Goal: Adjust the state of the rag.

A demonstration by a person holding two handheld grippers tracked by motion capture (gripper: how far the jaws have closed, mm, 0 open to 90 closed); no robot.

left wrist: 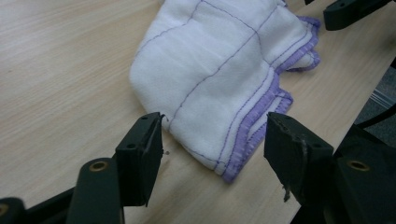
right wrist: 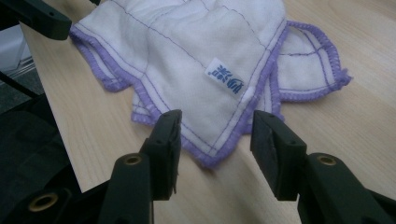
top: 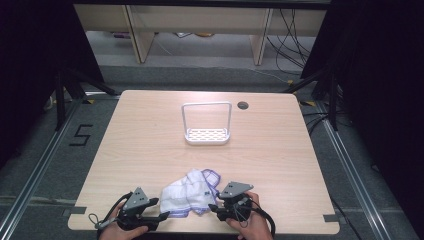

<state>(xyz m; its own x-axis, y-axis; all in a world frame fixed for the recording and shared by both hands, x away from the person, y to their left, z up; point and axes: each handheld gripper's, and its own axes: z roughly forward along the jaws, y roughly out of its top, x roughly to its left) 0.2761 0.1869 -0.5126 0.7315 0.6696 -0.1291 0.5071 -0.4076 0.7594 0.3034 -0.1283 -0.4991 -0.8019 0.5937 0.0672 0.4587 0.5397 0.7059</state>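
table: light wood | on it: white cloth, white rack

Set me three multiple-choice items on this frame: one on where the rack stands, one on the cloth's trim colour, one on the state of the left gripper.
1. The white rack stands:
A. beyond the cloth, mid-table
B. on the cloth
C. on the floor

2. The cloth has trim that is:
A. red
B. purple
C. green

3. The left gripper is:
A. clamped on the rack
B. shut on nothing
C. open around a cloth corner

Key: 1 A, the high view shows bare table between them; 2 B, purple stitching edges it; 3 C, neither jaw presses the corner between them.
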